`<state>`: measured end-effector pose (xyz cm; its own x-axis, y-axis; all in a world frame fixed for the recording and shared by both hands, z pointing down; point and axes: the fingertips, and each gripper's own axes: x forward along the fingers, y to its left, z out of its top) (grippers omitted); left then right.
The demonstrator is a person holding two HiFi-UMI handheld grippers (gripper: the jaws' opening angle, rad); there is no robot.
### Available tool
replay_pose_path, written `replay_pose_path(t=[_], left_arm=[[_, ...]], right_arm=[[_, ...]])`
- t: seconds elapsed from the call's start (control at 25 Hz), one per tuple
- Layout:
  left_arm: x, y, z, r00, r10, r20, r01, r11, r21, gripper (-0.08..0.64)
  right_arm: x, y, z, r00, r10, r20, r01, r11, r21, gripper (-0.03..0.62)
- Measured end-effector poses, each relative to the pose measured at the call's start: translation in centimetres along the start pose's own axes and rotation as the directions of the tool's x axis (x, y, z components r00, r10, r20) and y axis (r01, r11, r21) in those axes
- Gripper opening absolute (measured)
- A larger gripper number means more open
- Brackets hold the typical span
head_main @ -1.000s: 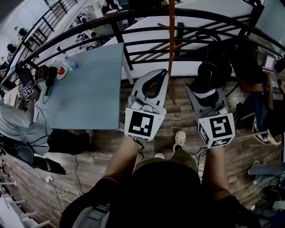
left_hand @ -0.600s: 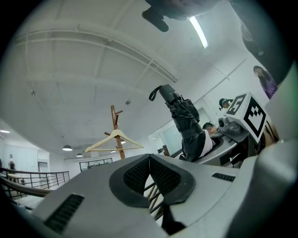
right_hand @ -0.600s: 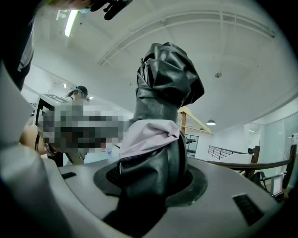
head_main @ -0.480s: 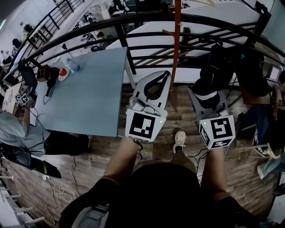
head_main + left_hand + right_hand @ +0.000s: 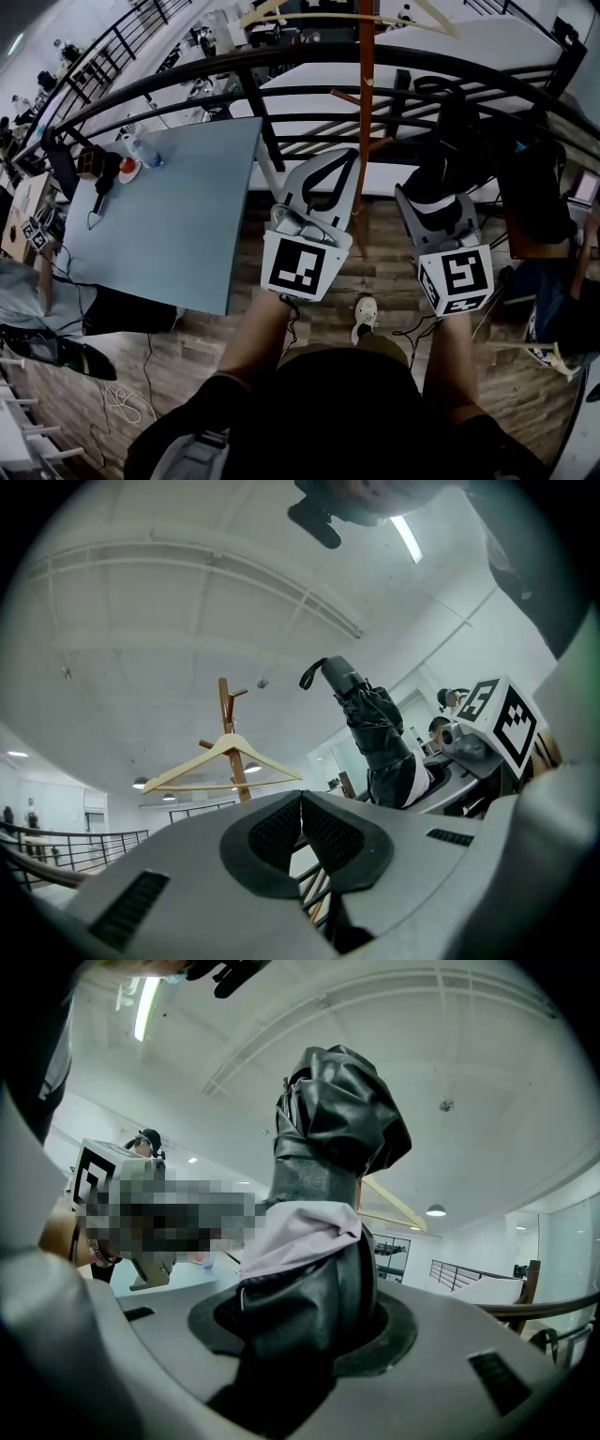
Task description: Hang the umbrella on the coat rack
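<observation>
On the head view, the reddish-brown wooden coat rack [image 5: 364,84] stands upright beyond my two grippers, its pole rising between them in front of a black curved metal railing [image 5: 281,52]. A pale wooden clothes hanger [image 5: 328,16] hangs near the top of the coat rack. The left gripper [image 5: 343,157] sits to the left of the pole, its tips just beside it. The right gripper [image 5: 436,195] sits to the right of the pole and carries the black folded umbrella [image 5: 448,141], which stands up out of the jaws, near the coat rack but apart from it. A blue-grey flat table [image 5: 178,206] lies well to the left of the coat rack.

On the left gripper view, the jaws of the left gripper [image 5: 302,825] are pressed together, pad against pad, with nothing between them. The coat rack [image 5: 228,714] stands straight ahead above the jaws, the hanger [image 5: 187,764] on it, and the umbrella [image 5: 375,733] rises to the right of the rack.

On the right gripper view, the right gripper [image 5: 309,1321] is clamped on the umbrella [image 5: 333,1138], the pads pressing on its bundled fabric where a pale lilac cloth strip [image 5: 305,1237] wraps it. Part of the hanger [image 5: 398,1206] shows just behind the umbrella on the right. I cannot make out the rack's pole here.
</observation>
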<state>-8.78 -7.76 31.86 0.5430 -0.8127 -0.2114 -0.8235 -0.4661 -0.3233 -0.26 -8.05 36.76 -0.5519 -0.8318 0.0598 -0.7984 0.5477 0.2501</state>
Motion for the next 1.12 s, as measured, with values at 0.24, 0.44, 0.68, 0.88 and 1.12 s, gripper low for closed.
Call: replay_pose_path(t=[0.24, 0.44, 0.68, 0.88, 1.12], left_arm=[[7.3, 1.7, -1.4, 0.999, 0.037, -0.002, -0.037, 0.999, -0.001, 0.014], [10.3, 2.7, -1.8, 0.998, 0.059, 0.017, -0.059, 0.998, 0.004, 0.014], [15.6, 2.6, -1.4, 0.996, 0.089, 0.001, -0.089, 0.996, 0.018, 0.014], [16.8, 2.9, -1.6, 0.994, 0.112, -0.004, -0.111, 0.993, 0.023, 0.014], [17.3, 2.8, -1.9, 0.992, 0.125, 0.000, -0.125, 0.992, 0.036, 0.014]], right_arm=[[5.0, -5.6, -0.6, 0.999, 0.044, 0.019, -0.044, 0.999, -0.010, 0.227], [7.1, -7.3, -0.8, 0.997, 0.066, 0.041, -0.064, 0.997, -0.037, 0.227], [8.8, -12.0, -1.0, 0.994, 0.100, 0.048, -0.099, 0.994, -0.039, 0.227], [9.6, -12.8, -1.4, 0.991, 0.121, 0.056, -0.119, 0.992, -0.045, 0.227], [10.0, -13.0, -2.1, 0.989, 0.134, 0.063, -0.131, 0.990, -0.048, 0.227]])
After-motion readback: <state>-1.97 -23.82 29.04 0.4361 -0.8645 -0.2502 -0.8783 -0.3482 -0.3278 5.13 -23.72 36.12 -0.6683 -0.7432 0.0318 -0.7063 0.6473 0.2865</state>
